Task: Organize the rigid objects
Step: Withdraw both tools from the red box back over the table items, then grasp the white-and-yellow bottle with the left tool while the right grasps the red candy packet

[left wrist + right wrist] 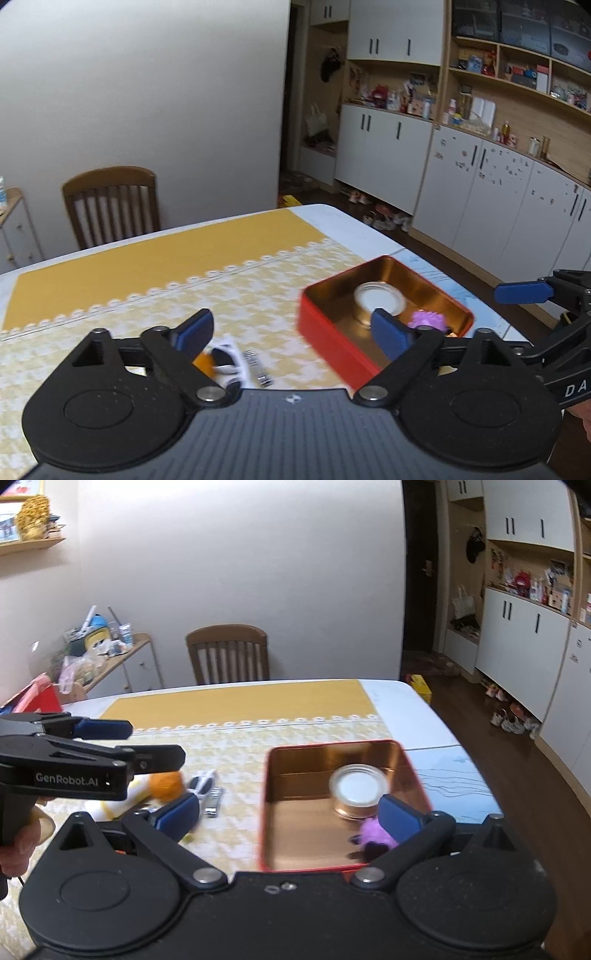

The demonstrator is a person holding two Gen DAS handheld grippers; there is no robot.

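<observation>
A red tin box (pixel 328 334) (pixel 263 812) with a coppery inside stands on the table. In it lie a round white-lidded jar (pixel 380 301) (pixel 357 788) and a purple spiky toy (pixel 428 320) (pixel 373 834). Left of the box lie an orange ball (pixel 167 784) (pixel 204 361), a black-and-white tool (pixel 227 356) (pixel 202 782) and a metal nail clipper (pixel 258 367) (pixel 213 803). My left gripper (pixel 291 334) is open and empty above the loose items. My right gripper (pixel 290 814) is open and empty over the box's near edge.
A yellow patterned cloth (pixel 155 258) (pixel 240 709) covers the table. A wooden chair (pixel 110 206) (pixel 228 653) stands at the far side. White cabinets (pixel 480 177) line the right wall. A cluttered side cabinet (pixel 110 653) stands at the left.
</observation>
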